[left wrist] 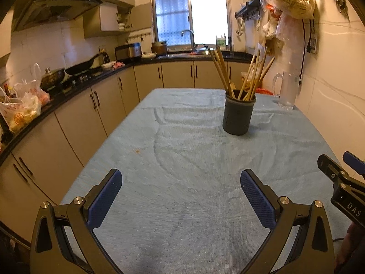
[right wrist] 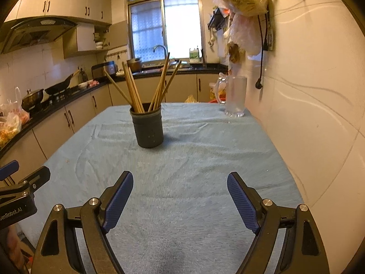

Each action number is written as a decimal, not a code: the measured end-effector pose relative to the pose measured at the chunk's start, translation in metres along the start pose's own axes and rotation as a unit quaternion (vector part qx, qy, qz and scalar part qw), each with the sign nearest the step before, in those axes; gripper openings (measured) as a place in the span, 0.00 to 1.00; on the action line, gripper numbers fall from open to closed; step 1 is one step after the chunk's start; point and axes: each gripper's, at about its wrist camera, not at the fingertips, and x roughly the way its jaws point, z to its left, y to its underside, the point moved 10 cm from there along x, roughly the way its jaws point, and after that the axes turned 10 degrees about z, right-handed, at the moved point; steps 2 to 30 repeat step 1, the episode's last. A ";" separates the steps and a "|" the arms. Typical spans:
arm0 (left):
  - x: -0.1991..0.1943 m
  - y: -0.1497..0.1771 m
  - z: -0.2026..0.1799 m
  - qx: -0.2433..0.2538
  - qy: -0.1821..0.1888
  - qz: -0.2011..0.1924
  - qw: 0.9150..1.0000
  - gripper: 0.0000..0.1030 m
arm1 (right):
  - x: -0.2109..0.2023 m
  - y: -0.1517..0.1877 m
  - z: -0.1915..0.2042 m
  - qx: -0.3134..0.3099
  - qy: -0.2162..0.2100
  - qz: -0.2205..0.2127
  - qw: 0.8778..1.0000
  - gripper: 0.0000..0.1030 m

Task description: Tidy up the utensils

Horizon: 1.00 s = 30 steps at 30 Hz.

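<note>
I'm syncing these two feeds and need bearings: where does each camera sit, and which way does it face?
Left wrist: on the left gripper, facing along the blue tablecloth toward the window; right gripper at its right edge.
Right wrist: on the right gripper, same heading; left gripper at its left edge.
Shared: chopstick holder, glass mug.

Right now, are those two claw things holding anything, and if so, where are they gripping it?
Nothing is held. The left gripper and the right gripper are both open over the blue cloth. The chopsticks stand untouched in the dark holder.
</note>
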 end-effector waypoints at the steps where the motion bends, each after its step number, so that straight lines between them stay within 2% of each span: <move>1: 0.005 0.000 0.000 0.000 0.003 0.006 1.000 1.00 | 0.006 0.000 0.000 0.000 -0.001 0.007 1.000 0.86; 30: 0.005 0.000 0.000 0.000 0.003 0.006 1.000 1.00 | 0.006 0.000 0.000 0.000 -0.001 0.007 1.000 0.86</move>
